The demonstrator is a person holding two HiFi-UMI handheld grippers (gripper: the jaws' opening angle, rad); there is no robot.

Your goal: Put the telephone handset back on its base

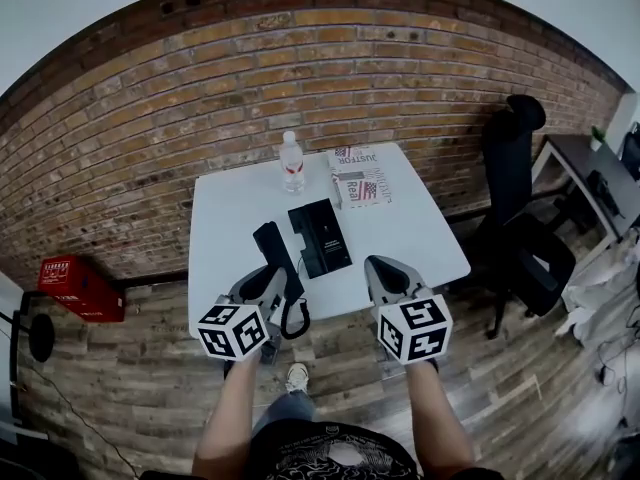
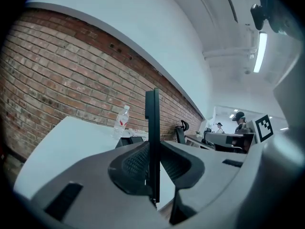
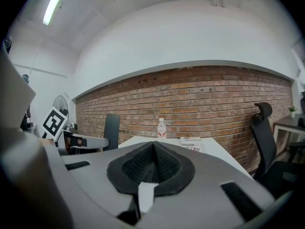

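Note:
The black telephone handset (image 1: 273, 251) is lifted near the white table's (image 1: 230, 218) front left, and its coiled cord (image 1: 296, 317) hangs over the front edge. My left gripper (image 1: 272, 284) is shut on the handset's lower part. In the left gripper view the handset (image 2: 152, 128) stands edge-on as a thin black bar between the pads. The black base (image 1: 320, 236) lies flat at the table's middle, just right of the handset. My right gripper (image 1: 384, 273) hovers at the front edge right of the base, and its jaws (image 3: 153, 152) are shut on nothing.
A water bottle (image 1: 291, 163) stands at the table's back, with a printed paper (image 1: 360, 178) to its right. A black office chair (image 1: 520, 218) is right of the table. A red box (image 1: 80, 288) sits on the floor at left. A brick wall runs behind.

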